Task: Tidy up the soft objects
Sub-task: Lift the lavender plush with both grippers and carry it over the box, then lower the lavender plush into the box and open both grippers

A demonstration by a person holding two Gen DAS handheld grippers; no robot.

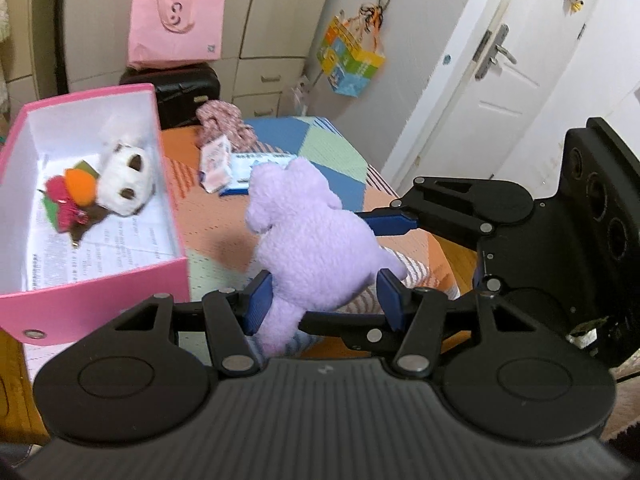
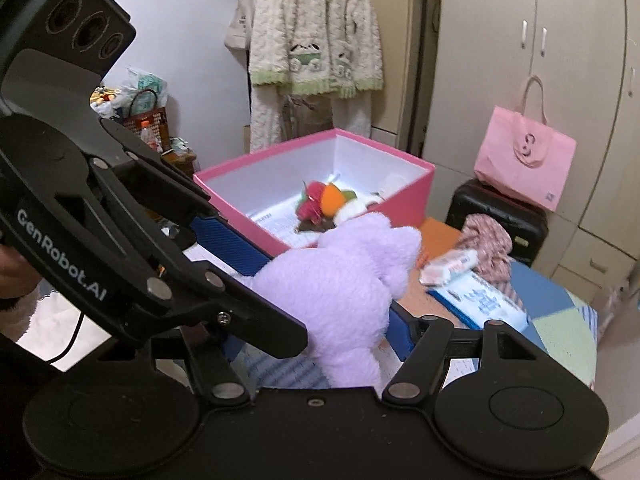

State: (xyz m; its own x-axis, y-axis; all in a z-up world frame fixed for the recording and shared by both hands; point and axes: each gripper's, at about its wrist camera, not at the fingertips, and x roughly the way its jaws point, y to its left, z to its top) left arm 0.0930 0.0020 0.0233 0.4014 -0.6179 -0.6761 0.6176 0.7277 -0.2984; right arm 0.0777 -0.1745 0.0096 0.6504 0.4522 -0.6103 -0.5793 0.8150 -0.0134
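Note:
A lilac plush toy (image 1: 310,236) is held above the patchwork table (image 1: 332,152), right of an open pink box (image 1: 92,280). My left gripper (image 1: 324,296) has its blue pads pressed on the toy's lower body. My right gripper (image 1: 394,222) comes in from the right and its blue finger touches the toy's side. In the right wrist view the toy (image 2: 344,292) sits between that gripper's fingers (image 2: 312,320), with the left gripper's blue pad (image 2: 228,240) against it. The box (image 2: 412,196) holds a white plush (image 1: 126,180) and a red-orange plush (image 1: 70,196).
A floral fabric piece (image 1: 222,124), a small packet (image 1: 216,164) and a blue-white wipes pack (image 1: 248,168) lie on the table behind the toy. A black case (image 1: 188,88) with a pink bag (image 1: 176,24) stands beyond. A white door (image 1: 500,80) is at right.

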